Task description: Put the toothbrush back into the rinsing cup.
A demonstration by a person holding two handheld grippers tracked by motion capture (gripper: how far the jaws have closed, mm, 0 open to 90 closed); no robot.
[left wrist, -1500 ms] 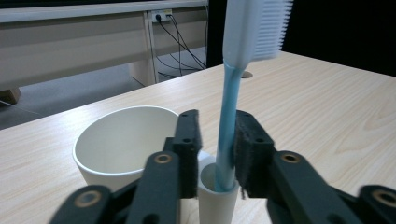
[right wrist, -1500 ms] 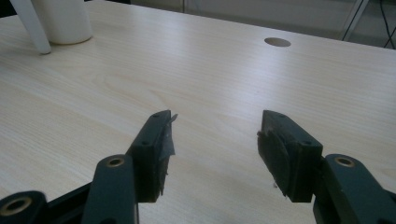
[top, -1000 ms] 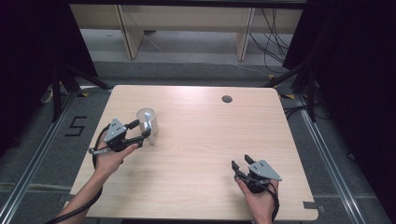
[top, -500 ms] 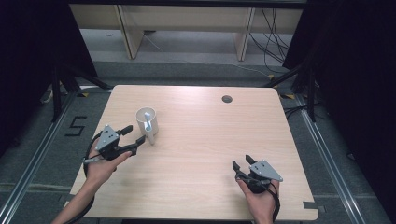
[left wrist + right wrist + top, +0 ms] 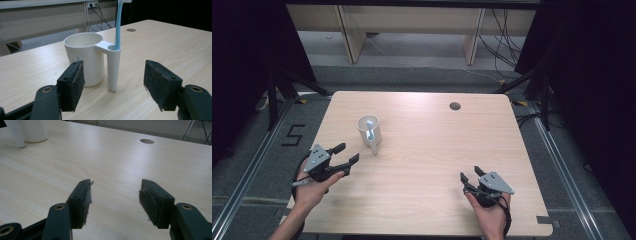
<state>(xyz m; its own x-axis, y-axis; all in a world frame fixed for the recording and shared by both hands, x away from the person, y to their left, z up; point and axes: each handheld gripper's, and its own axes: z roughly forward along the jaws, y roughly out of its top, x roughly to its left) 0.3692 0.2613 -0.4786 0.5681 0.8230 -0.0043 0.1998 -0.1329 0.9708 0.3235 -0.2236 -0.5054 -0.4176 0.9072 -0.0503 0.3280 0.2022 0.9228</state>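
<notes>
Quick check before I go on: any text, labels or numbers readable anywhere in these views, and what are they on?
"5": black tape figure on the grey floor left of the table.
White cup: no print on the sides that show.
Blue toothbrush in the cup's side holder: no readable marking.
Left gripper and right gripper: no label that can be made out.

Place: we take this for a lab or test room set up for recording.
Table [image 5: 422, 150]: we see one plain light-wood top with a round cable hole [image 5: 455, 106], standing alone on grey carpet.
Surround: we see black curtains [image 5: 592, 75] hanging at both sides.
Floor: we note metal rails [image 5: 247, 170] beside the table and a taped "5" [image 5: 293, 135].
Back: we see pale furniture legs [image 5: 346, 35] and loose cables [image 5: 507, 30].
</notes>
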